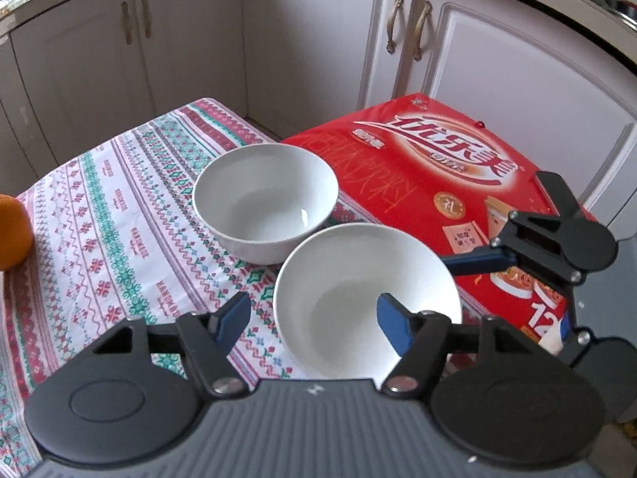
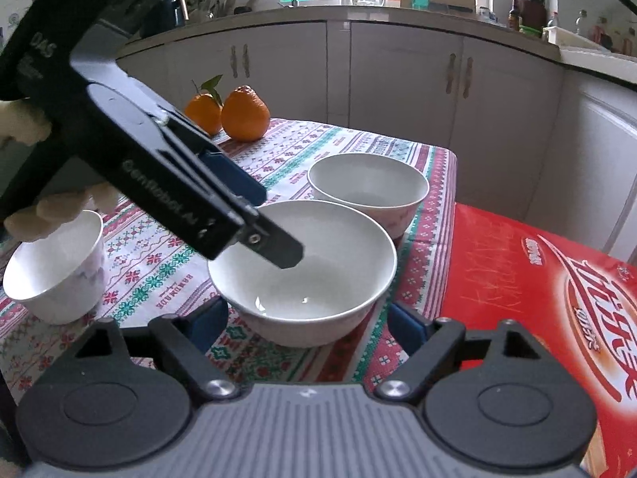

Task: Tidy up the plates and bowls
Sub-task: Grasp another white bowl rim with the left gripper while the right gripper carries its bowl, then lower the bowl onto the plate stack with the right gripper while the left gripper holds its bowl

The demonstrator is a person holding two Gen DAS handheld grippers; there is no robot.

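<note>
patterned tablecloth [image 2: 167, 263] under 3 bowls, white cabinets [image 2: 398, 75] behind, seemingly a kitchen

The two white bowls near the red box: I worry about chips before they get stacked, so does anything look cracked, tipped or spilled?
Nothing stands out. The near bowl and the far bowl both sit upright on the patterned tablecloth, empty and with no visible damage. Nothing is spilled around them or on the red box.

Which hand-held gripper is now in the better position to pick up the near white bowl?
Left. The left hand-held gripper already straddles the near bowl's rim, one finger inside. The right hand-held gripper only flanks its base, jaws apart.
</note>
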